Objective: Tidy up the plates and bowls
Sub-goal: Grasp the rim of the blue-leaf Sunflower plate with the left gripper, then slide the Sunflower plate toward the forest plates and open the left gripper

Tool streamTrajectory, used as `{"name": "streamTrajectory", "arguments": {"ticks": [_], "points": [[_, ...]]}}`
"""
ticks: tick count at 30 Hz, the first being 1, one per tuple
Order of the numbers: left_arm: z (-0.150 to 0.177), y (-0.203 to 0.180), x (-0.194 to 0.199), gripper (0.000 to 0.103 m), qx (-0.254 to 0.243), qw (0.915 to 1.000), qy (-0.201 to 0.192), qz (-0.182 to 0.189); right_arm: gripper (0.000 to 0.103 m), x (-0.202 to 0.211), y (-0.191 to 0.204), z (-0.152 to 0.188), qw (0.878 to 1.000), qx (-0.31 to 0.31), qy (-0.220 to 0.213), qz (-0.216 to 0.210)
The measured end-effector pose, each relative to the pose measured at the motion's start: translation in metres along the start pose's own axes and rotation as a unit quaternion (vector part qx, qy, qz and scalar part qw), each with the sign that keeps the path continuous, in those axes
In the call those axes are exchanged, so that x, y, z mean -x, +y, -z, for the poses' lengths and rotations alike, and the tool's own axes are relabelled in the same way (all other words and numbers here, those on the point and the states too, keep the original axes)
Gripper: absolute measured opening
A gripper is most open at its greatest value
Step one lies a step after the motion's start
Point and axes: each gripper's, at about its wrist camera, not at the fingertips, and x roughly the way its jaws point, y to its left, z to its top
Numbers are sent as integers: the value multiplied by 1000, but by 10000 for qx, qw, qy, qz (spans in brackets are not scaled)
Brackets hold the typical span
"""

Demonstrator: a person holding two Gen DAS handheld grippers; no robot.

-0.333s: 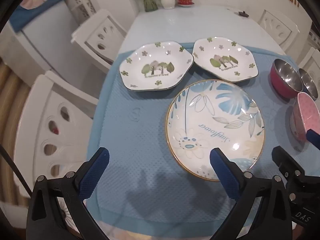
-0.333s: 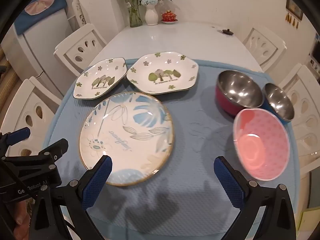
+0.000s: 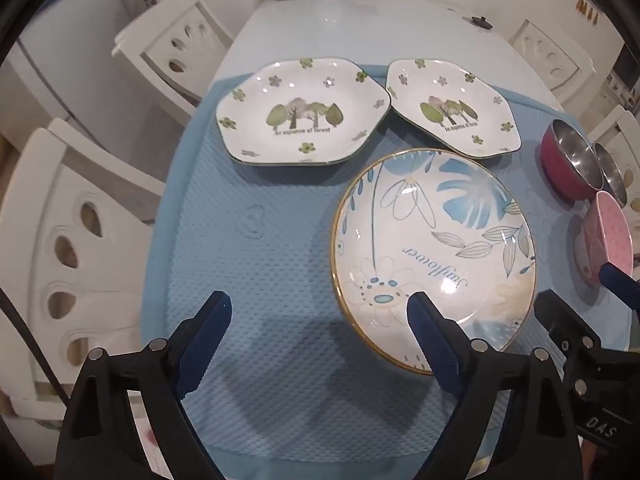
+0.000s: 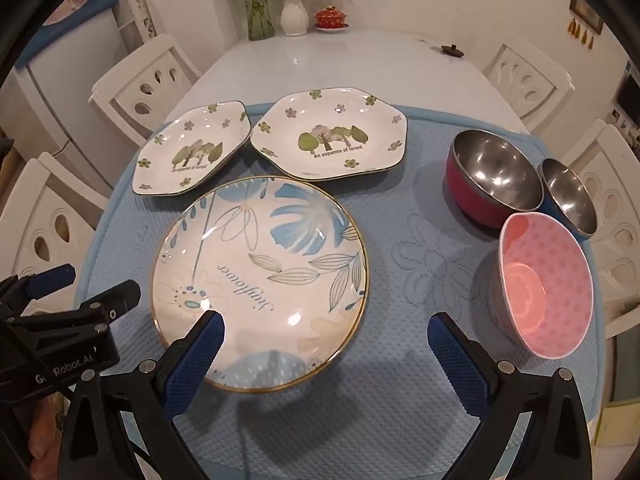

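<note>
A round blue-leaf plate (image 3: pixel 436 256) (image 4: pixel 260 280) lies on the blue mat (image 3: pixel 260 280). Behind it lie two white six-sided tree plates, one on the left (image 3: pixel 300 114) (image 4: pixel 192 152) and one on the right (image 3: pixel 452 112) (image 4: pixel 332 136). At the right stand a red steel bowl (image 4: pixel 492 176) (image 3: pixel 568 160), a blue steel bowl (image 4: pixel 568 196) and a pink dotted bowl (image 4: pixel 544 284) (image 3: pixel 608 236). My left gripper (image 3: pixel 320 312) is open and empty above the mat, left of the round plate's near edge. My right gripper (image 4: pixel 326 330) is open and empty over the round plate's near right edge.
White chairs (image 4: pixel 144 80) stand around the white table (image 4: pixel 340 64). A glass vase of flowers (image 4: pixel 260 12), a white vase (image 4: pixel 294 16), a red lidded dish (image 4: pixel 330 18) and a small dark object (image 4: pixel 452 50) sit at the far end.
Both grippers have moved forward and a little lower toward the plates. Nothing on the mat has moved.
</note>
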Motion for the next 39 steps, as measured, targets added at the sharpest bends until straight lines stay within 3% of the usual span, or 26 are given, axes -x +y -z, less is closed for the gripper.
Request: {"name": "streamTrajectory", "arguments": {"ticks": [4,6,10,15,18,20,25,28,29,30,33,39], "points": [[-2,5,-10,89,44,9999,48,131,98,-11,-1,-7,9999,-33,81,51],[-4,6,-13,89,43,9998,12,180,91,-19,-3,-9,9999,-36,138,71],[-10,12,-23,89,121,9979,13,629,85,-35,-10,-14,9995,-93,312,1],[-16,11,-37,66,202,9935,12,1124,74,-47,-20,-21,9991,-222,341,-152],[-18,11,-43,55,219,9926,58,1197,62,-55,-26,-28,9982,-333,398,-296],[-19,12,-45,53,186,9926,54,1201,58,-59,-31,-32,9974,-441,420,-396],[-19,14,-58,31,181,9898,218,1394,53,-69,-41,-36,9961,-531,497,-498],[-18,19,-67,29,325,9862,323,1593,49,-77,-49,-36,9936,-665,618,-677],[-17,20,-68,24,351,9849,332,1660,45,-80,-51,-35,9925,-691,667,-762],[-17,21,-69,23,371,9837,356,1720,37,-83,-54,-35,9911,-720,719,-853],[-17,23,-75,23,377,9805,412,1882,29,-92,-58,-32,9869,-820,848,-1099],[-20,20,-87,23,80,9738,523,2210,27,-104,-59,-30,9811,-666,1028,-1498]]}}
